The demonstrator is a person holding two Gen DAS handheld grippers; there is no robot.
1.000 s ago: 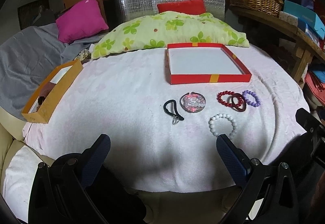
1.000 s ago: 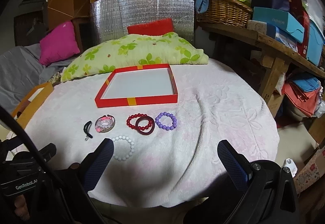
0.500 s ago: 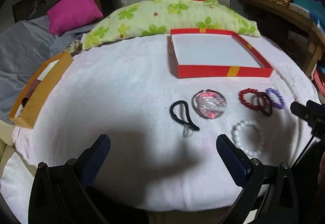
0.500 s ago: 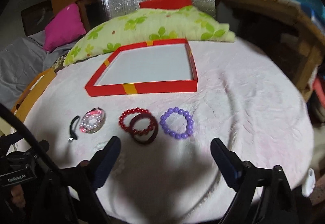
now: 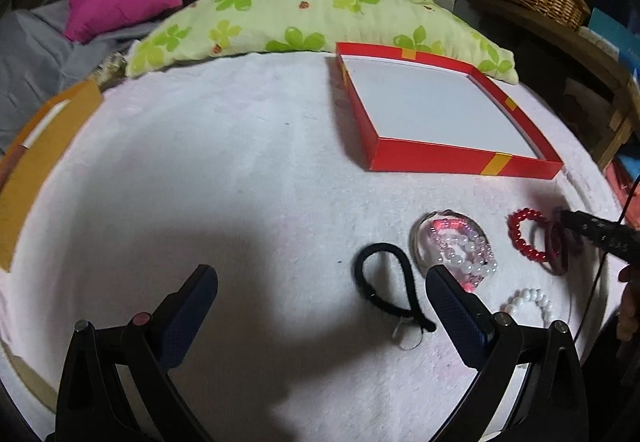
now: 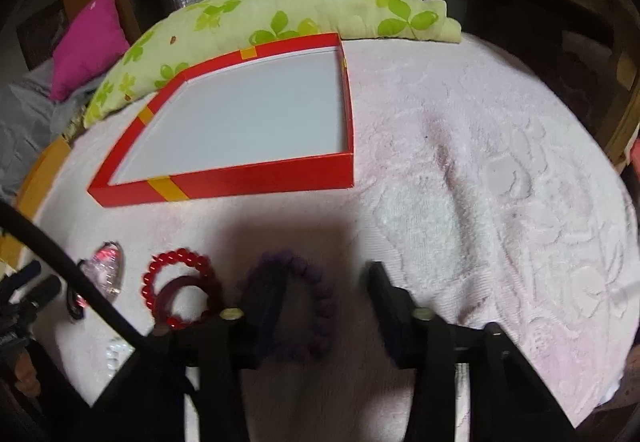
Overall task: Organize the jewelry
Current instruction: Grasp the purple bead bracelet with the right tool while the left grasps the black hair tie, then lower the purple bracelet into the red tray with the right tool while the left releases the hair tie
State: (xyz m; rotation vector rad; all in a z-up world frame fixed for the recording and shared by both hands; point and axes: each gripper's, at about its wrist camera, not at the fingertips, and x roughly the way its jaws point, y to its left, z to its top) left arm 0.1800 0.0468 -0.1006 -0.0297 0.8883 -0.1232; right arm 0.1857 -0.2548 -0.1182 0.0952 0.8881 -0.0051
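White plush cloth is covering the round table [image 6: 480, 169], and no readable writing is showing on anything in either view. Sitting at about twelve o'clock in the right wrist view is the red box [image 6: 256, 177], its white inside bare. The right gripper [image 6: 320, 290] is hanging low over the purple bead bracelet [image 6: 320, 302]; its jaws have just been closing and are standing at a middling gap. Its left finger is sitting inside the ring and part of the beads is lying between the fingers, though blur is hiding whether the pads are pressing on them. At nine o'clock from it the red bead bracelet [image 6: 160, 274] is overlapping a dark red bangle [image 6: 188, 282].

In the left wrist view the left gripper [image 5: 320, 286] is spread wide, holding nothing. The black hair tie [image 5: 384, 282] is lying between its fingers, with the clear round case [image 5: 448, 242] of beads at one o'clock and the white bead bracelet [image 5: 528, 302] at three o'clock.
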